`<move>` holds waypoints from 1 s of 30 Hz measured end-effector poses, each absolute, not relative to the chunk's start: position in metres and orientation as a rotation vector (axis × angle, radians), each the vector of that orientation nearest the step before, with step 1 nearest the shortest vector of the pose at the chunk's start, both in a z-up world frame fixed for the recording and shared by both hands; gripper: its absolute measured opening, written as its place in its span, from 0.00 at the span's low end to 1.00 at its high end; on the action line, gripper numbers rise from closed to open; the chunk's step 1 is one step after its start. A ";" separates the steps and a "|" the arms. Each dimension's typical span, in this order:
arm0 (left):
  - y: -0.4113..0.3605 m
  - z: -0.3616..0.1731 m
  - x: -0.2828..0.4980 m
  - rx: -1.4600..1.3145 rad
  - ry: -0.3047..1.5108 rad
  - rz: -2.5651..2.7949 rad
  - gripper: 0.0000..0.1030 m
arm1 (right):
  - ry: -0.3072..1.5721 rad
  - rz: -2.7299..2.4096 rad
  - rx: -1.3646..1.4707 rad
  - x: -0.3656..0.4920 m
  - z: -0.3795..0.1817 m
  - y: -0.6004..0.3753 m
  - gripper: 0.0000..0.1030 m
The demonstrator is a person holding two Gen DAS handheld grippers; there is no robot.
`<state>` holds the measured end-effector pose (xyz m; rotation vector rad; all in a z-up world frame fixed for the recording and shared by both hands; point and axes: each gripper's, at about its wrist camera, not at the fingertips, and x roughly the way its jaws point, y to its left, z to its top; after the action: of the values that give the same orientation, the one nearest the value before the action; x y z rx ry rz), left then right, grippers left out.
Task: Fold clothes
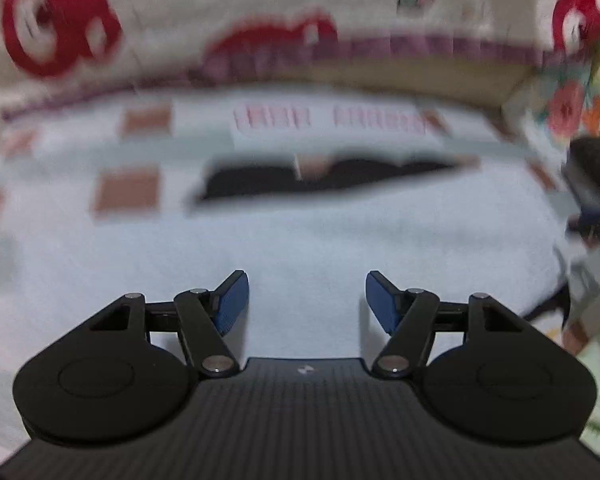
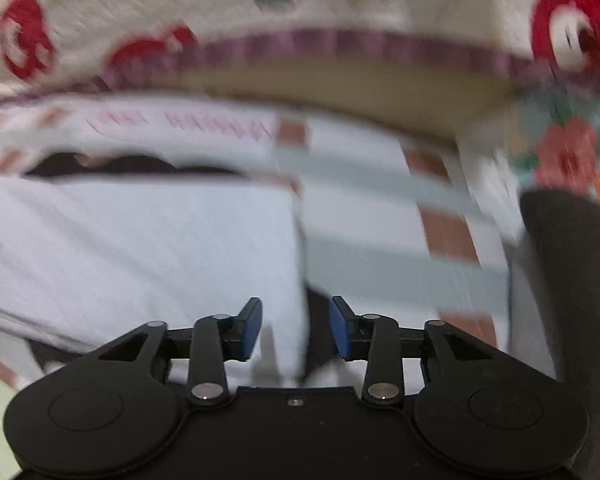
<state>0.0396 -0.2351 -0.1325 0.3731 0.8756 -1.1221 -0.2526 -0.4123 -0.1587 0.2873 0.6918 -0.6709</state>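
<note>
Both views are smeared with blur, so fine detail is hard to make out. The left gripper hangs low over a pale, white-looking garment that lies spread across a checked bedsheet of white, pale green and brown squares. Its blue-padded fingers stand wide apart with nothing between them, pointing forward along the cloth toward the far side of the bed. Ahead of it the garment shows a dark opening, which looks like a neckline with a dark inner layer, though the blur keeps me from being sure. At the right edge of that view a dark shape with a bit of blue pokes in; it may be the other tool, but I cannot tell.

The right gripper sits just above the garment's right-hand edge, where the white cloth ends and the checked sheet begins. Its jaws are parted too, more narrowly than the left pair, and a strip of white fabric with something dark beside it lies in the gap beneath them. Whether the pads actually touch that cloth I cannot tell; they do not look pressed together on it.

Beyond the bed's far edge a cream quilt with red prints and a purple border hangs across the background, and a floral cloth shows at the right. A dark mass fills the right side of the right wrist view.
</note>
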 end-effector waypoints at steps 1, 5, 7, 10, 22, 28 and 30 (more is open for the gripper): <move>-0.235 -0.141 0.039 0.397 0.903 -1.124 0.62 | 0.683 -0.669 0.277 -0.251 -0.155 -0.411 0.46; -0.228 -0.144 0.032 0.435 0.872 -1.130 0.63 | 0.650 -0.661 0.236 -0.243 -0.140 -0.408 0.58; -0.224 -0.145 0.028 0.455 0.856 -1.132 0.63 | 0.681 -0.610 0.228 -0.227 -0.149 -0.410 0.59; -0.219 -0.146 0.023 0.483 0.833 -1.136 0.63 | 0.756 -0.503 0.222 -0.197 -0.174 -0.415 0.59; -0.216 -0.147 0.018 0.522 0.814 -1.147 0.64 | 0.753 -0.526 0.312 -0.264 -0.212 -0.414 0.66; -0.219 -0.140 0.012 0.451 0.834 -1.195 0.65 | 0.736 -0.638 0.616 -0.322 -0.211 -0.420 0.68; -0.220 -0.138 0.010 0.427 0.840 -1.211 0.65 | 0.674 -0.692 0.783 -0.345 -0.214 -0.421 0.70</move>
<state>0.0095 -0.2197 -0.1383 0.4269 0.8403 -1.2106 -0.3453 -0.4208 -0.2137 0.7829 0.6740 -0.6920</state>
